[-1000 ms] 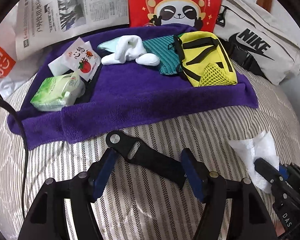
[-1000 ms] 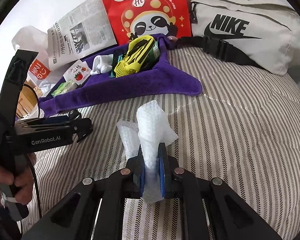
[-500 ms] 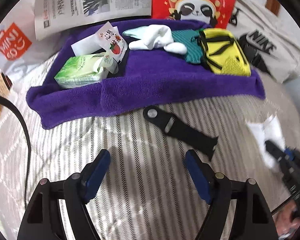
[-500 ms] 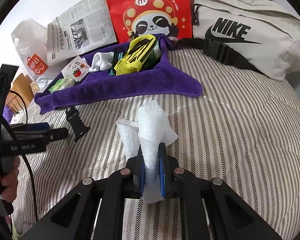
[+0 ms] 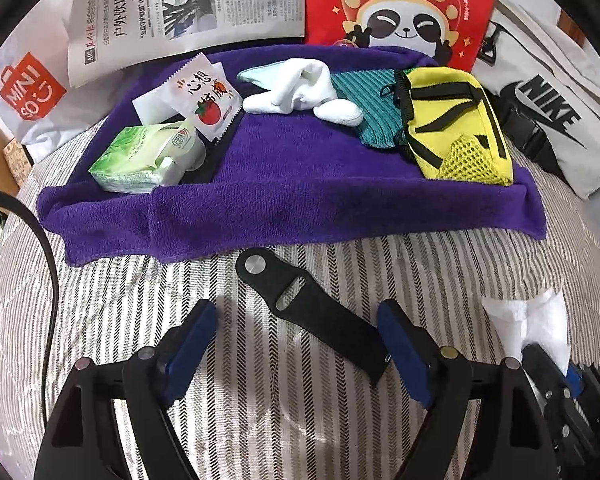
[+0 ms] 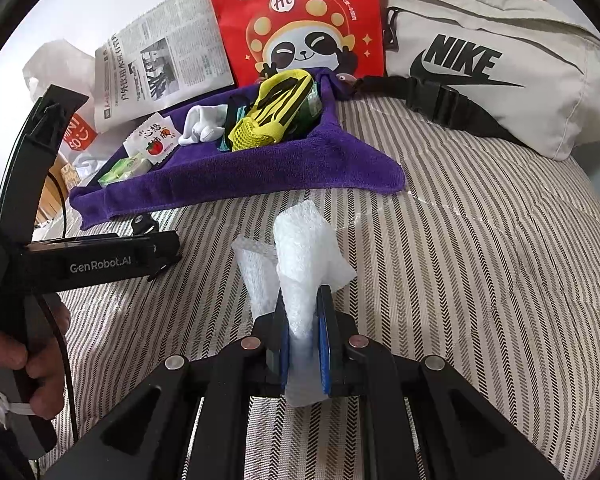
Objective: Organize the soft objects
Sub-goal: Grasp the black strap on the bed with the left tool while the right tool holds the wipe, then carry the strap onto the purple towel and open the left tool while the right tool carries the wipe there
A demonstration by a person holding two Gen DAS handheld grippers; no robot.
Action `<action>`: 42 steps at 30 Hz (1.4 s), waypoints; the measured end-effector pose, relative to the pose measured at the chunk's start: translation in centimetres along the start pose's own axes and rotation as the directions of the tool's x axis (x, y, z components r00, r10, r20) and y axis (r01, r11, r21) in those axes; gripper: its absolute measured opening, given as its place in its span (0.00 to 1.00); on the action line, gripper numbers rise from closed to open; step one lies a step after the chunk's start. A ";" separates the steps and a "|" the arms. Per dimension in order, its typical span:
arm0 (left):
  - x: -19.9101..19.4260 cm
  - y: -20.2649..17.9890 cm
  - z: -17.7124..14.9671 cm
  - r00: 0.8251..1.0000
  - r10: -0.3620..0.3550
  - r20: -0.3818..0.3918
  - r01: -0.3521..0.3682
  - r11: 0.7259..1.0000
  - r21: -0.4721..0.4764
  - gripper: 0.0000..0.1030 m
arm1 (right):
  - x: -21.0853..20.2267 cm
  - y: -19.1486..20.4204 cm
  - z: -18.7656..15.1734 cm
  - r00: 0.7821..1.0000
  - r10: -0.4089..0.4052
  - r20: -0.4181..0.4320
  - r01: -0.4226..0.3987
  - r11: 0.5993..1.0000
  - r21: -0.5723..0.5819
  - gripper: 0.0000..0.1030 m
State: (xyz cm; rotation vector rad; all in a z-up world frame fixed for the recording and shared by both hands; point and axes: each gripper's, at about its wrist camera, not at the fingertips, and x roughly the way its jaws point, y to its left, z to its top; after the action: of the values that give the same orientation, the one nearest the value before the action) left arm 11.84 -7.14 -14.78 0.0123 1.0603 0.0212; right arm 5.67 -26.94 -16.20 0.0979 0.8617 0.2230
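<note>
A black strap [image 5: 312,312] with a metal stud lies flat on the striped bedcover, just in front of the purple towel [image 5: 300,184]. My left gripper [image 5: 296,316] hangs over it with its jaws opening. The strap's near end reaches in between the fingers, but the pads do not press on it. My right gripper [image 6: 302,300] is shut on a crumpled piece of white foam wrap [image 6: 304,248], held upright above the bedcover. On the towel rest a green tissue pack [image 5: 140,160], a tomato sachet [image 5: 204,100], white socks [image 5: 300,92], a teal cloth [image 5: 368,96] and a yellow pouch [image 5: 456,124].
Behind the towel stand a newspaper [image 5: 180,4], a red panda bag [image 5: 400,4] and a beige Nike bag [image 6: 500,64]. A white Miniso bag [image 5: 28,96] sits at the far left. A person's hand [image 6: 32,360] grips the left tool. A black cable [image 5: 44,248] crosses the bedcover at left.
The left jaws have spread wider. The left gripper drew back from the strap, then came in over it again. The right gripper still holds the foam wrap in the same place.
</note>
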 end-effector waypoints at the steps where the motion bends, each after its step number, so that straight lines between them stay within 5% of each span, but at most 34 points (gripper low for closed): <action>1: -0.1 0.2 -0.1 1.000 -0.005 -0.004 0.005 1.000 0.013 0.81 | 0.0 0.0 0.0 1.000 0.001 0.000 -0.001 1.000 0.001 0.12; 17: -1.7 4.0 -2.7 0.999 -0.031 -0.027 0.033 0.996 0.086 0.77 | -0.1 0.0 0.0 1.000 0.005 0.001 -0.005 1.000 0.012 0.12; 20: -2.1 3.7 -2.9 0.998 -0.061 -0.019 0.063 0.993 0.100 0.62 | -0.1 0.0 0.0 1.000 0.003 0.000 -0.003 1.000 0.011 0.12; 24: -2.8 2.9 -3.3 0.995 -0.097 0.006 0.095 0.984 0.153 0.25 | -0.1 0.0 0.0 1.000 0.008 0.001 -0.008 1.000 0.015 0.12; 25: -2.8 2.5 -3.3 0.995 -0.101 0.007 0.099 0.982 0.161 0.22 | -0.1 0.0 0.0 1.000 0.006 0.001 -0.006 1.000 0.014 0.12; 42: -1.8 1.5 -2.2 0.994 -0.112 -0.014 0.113 0.970 0.217 0.21 | 0.0 0.2 0.0 1.000 -0.005 0.000 0.005 1.000 0.006 0.12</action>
State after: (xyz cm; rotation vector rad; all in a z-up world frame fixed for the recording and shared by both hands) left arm 9.05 -5.73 -14.21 0.1501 1.0596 -0.1980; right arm 5.63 -26.79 -16.12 0.1008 0.8627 0.2157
